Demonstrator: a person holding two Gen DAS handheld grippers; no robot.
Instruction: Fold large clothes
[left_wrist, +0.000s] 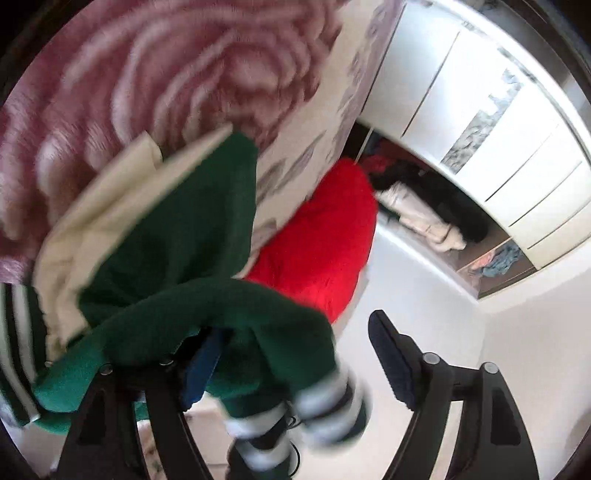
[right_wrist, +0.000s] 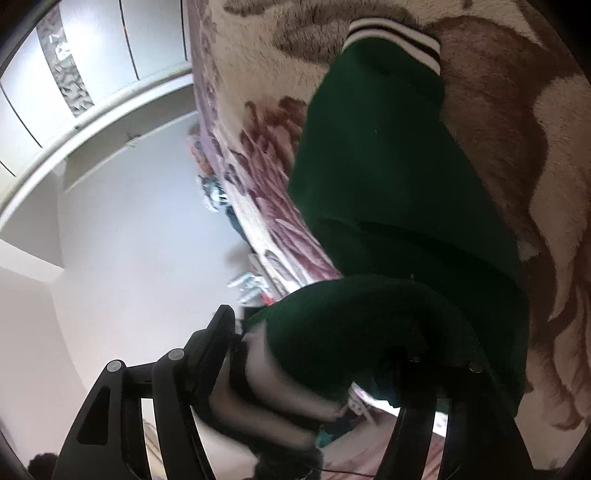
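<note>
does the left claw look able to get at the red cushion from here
Probably not directly. The left claw stands open, but the green jacket drapes over its left finger and hangs between it and the red cushion, which lies further off against the bed's side.

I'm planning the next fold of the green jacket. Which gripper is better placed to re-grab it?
Left, probably. The left gripper stands open with the green jacket draped over one finger, cream lining showing. The right gripper is open too, but its view is dim and blurred.
</note>
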